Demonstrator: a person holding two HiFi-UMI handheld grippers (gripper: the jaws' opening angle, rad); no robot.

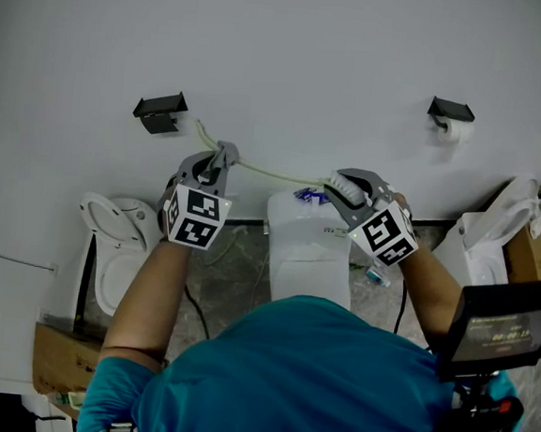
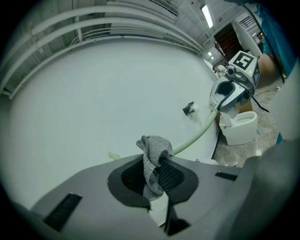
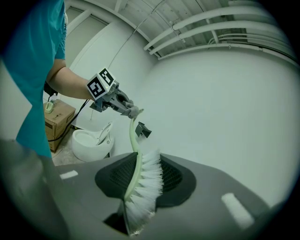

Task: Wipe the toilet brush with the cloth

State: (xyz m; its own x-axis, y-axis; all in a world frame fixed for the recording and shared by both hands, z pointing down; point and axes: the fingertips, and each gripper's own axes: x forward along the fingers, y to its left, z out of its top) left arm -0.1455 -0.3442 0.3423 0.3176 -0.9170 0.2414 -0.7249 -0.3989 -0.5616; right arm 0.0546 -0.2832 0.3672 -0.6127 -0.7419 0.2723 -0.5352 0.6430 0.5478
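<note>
We are clamping the right gripper [image 1: 341, 186] half-closed on the bristle head of the toilet brush [image 3: 140, 176], so its pale handle is reaching free toward the left gripper [image 1: 219, 159]. That one is pinching the grey cloth [image 2: 152, 161] tight and holding it against the handle's far end, in mid-air before the wall [image 1: 294, 53], likely ready for wiping.
</note>
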